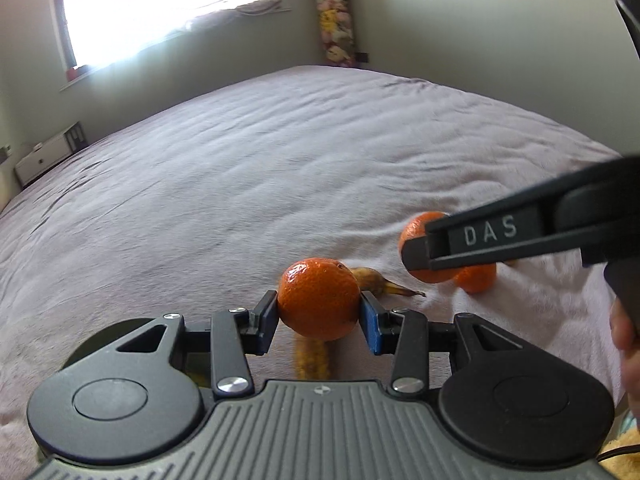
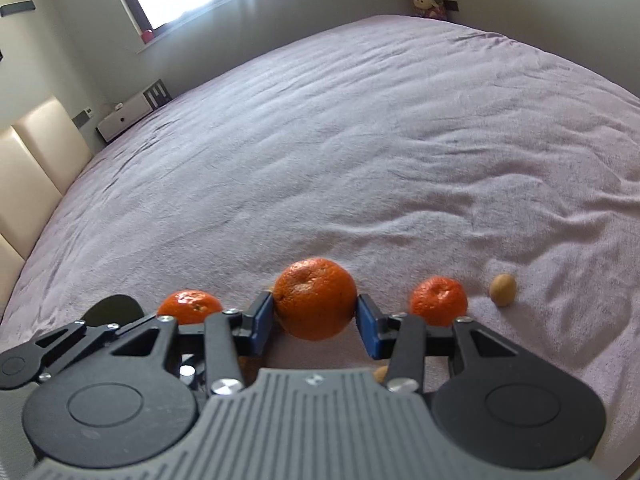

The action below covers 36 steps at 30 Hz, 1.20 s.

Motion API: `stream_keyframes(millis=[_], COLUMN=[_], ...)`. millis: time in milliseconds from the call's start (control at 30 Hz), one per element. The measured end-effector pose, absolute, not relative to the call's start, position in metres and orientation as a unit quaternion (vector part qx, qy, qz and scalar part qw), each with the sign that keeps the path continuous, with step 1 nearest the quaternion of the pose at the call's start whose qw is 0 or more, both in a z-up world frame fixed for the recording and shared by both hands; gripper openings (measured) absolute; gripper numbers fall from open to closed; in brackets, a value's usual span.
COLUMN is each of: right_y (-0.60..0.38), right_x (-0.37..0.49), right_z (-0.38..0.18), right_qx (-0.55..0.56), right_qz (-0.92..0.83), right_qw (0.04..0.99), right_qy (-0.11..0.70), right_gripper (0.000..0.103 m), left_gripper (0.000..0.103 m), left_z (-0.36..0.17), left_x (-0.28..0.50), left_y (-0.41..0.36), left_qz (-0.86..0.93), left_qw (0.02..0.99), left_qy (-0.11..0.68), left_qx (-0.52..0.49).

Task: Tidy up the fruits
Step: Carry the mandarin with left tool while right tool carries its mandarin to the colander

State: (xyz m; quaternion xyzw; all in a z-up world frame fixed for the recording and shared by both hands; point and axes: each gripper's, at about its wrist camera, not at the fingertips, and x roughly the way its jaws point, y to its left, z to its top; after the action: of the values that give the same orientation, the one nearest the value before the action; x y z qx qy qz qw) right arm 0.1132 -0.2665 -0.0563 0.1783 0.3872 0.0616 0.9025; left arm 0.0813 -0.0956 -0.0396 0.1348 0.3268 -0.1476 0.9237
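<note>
In the left wrist view the left gripper (image 1: 319, 317) clamps a mandarin (image 1: 319, 299) above the bed (image 1: 280, 168), banana (image 1: 384, 282) at two o'clock; in the right wrist view the right gripper (image 2: 315, 319) pinches an orange (image 2: 315, 298), best lowered gently beside the mandarin at three o'clock (image 2: 439, 301).

Each fisheye camera sits just behind its own tool, low over the wide mauve-sheeted bed (image 1: 280, 152), facing the bright window (image 1: 160, 4) on the far wall. The left view catches the right tool (image 1: 416, 256) entering from its right edge. Both share the bed, the window and the white bedside cabinet (image 2: 124, 118).
</note>
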Motion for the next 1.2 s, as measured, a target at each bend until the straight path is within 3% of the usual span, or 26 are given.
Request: stream_keyframes(millis=[733, 1200], right_y=[-0.176, -0.101], right_x=[0.106, 0.102], right_z=[-0.025, -0.039], right_qx=[0.121, -0.013], right_qz=[0.165, 0.257], right_qw=[0.901, 0.873], right_qy=[0.383, 0.415], right_gripper=[0.043, 0.043], left_gripper=[0.048, 0.048], left_z=[-0.004, -0.021], left_x=[0.069, 0.071], left_y=[0.008, 0.112], left_qz=[-0.071, -0.041], left_qw=[0.917, 0.87], left_qy=[0.39, 0.462], left_qx=[0.038, -0.167])
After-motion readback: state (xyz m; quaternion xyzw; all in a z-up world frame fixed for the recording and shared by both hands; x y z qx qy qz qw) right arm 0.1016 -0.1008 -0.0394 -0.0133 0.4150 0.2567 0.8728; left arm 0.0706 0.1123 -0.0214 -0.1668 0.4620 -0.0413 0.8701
